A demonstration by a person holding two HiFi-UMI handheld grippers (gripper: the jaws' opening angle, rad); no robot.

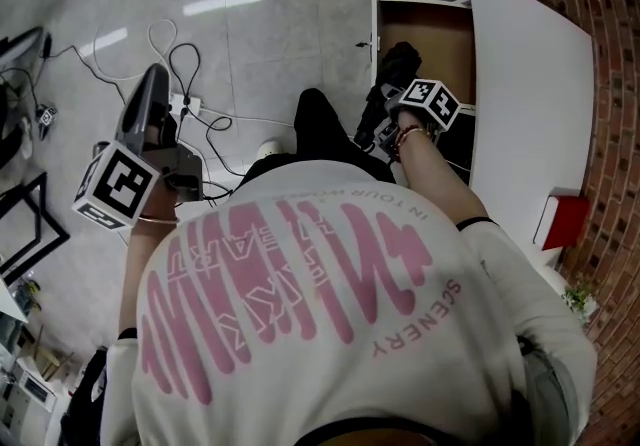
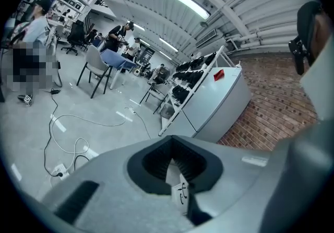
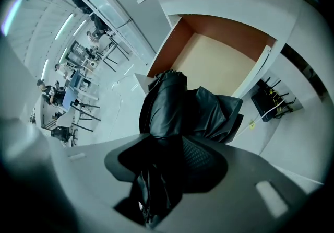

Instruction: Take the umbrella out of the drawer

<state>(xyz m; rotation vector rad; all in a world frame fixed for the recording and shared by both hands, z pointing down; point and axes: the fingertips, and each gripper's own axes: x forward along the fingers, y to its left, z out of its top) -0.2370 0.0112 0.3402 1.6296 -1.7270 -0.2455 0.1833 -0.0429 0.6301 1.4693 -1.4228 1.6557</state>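
Right gripper (image 3: 162, 172) clamped on black folded umbrella (image 3: 172, 106), jaws spread wide round bunched fabric. Umbrella sits at near-left corner of open drawer (image 3: 222, 65), looks raised above drawer's bare brown bottom; can't tell if any bit touches rim. White countertop (image 1: 530, 104) just right of drawer in head view. Left gripper (image 1: 153, 82) well left of drawer, over floor cables (image 1: 180, 62), jaws squeezed together. Person's white shirt (image 1: 330, 324) with pink print below drawer in head view.
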